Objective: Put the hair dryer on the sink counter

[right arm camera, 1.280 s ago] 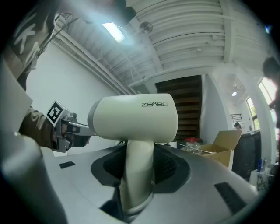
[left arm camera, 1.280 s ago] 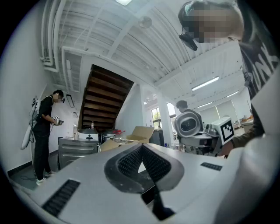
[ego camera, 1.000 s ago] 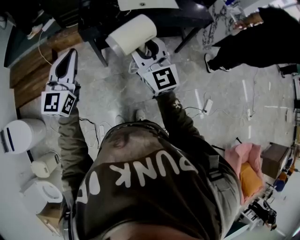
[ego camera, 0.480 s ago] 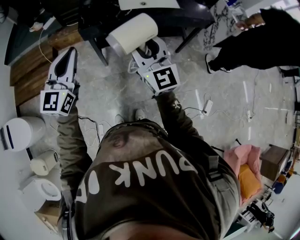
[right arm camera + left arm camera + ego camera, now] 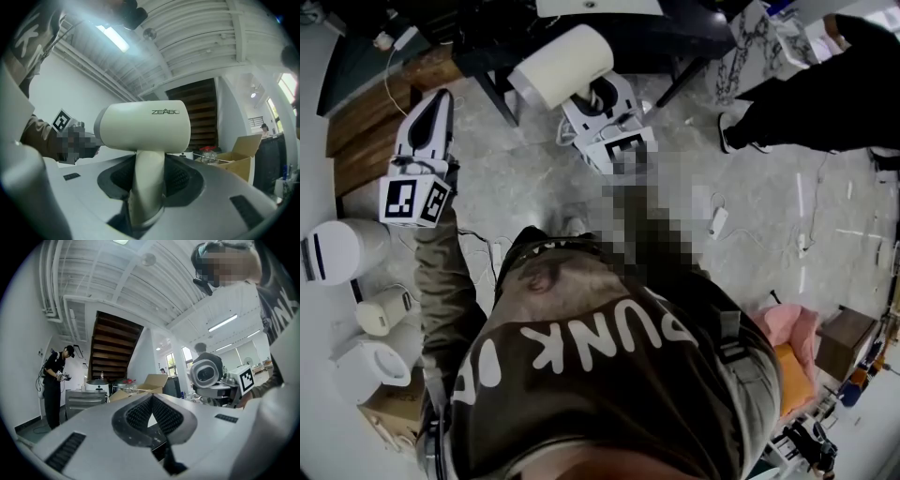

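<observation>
Cream hair dryer (image 5: 143, 126) carried above the grey floor (image 5: 534, 178), handle clamped in the right gripper (image 5: 150, 176).
It has a fat, rounded barrel with grey lettering on its side; the left gripper (image 5: 151, 401) has its jaws together on nothing. Since a second ago the grip is unchanged, and both grippers have only drifted slightly.

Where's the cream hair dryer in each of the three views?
Head view: cream hair dryer at top centre, held by the right gripper.
Left gripper view: right of centre, seen end-on.
Right gripper view: centre, its handle clamped between the jaws.
Shared landmark: dark wooden staircase, visible in both gripper views.
</observation>
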Motion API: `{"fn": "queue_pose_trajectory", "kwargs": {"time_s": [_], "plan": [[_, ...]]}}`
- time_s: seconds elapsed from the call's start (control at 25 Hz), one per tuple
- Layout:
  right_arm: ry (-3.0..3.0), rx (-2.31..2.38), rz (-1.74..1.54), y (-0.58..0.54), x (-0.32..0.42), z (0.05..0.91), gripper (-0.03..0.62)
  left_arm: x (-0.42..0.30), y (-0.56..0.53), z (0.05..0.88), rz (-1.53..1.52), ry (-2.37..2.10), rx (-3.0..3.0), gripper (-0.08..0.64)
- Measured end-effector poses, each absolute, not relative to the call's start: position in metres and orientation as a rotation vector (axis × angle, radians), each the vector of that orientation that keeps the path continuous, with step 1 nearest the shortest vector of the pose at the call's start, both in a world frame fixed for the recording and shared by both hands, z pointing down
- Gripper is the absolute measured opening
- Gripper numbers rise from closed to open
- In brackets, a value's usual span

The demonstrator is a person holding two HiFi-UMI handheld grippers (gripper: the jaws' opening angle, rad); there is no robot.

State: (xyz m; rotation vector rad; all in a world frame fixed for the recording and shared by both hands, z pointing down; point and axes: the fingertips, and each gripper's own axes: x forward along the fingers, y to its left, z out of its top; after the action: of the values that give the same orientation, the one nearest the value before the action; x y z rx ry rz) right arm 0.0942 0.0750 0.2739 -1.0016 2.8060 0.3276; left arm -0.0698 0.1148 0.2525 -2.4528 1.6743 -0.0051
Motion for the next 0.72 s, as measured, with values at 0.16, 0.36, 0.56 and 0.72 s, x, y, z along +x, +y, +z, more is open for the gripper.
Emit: {"fn": "queue_pose_trajectory", "kwargs": {"time_s": [0.16,0.36,0.56,0.72], "plan": [[2.810,-0.983,0.315,0.070,0.107,0.279,0.158,-0.058,0.111,0.260,-0.014,1.695,-2.443,0.003],[2.810,-0.982,0.288,0.046,0.105,0.284,0.158,-0.055,0.090,0.264,-0.030,1.695,-2.440,0.003],[2.809,-0.983,0.289,0.024,0.098,0.291,0.158,-0.060,0.066,0.273,-0.030,1.691,-2.442,0.003],[2.811,-0.998,0.294,-0.001,0.085,0.299,0.158,-0.074,0.039,0.281,-0.016,1.686,-2.446,0.003]]}}
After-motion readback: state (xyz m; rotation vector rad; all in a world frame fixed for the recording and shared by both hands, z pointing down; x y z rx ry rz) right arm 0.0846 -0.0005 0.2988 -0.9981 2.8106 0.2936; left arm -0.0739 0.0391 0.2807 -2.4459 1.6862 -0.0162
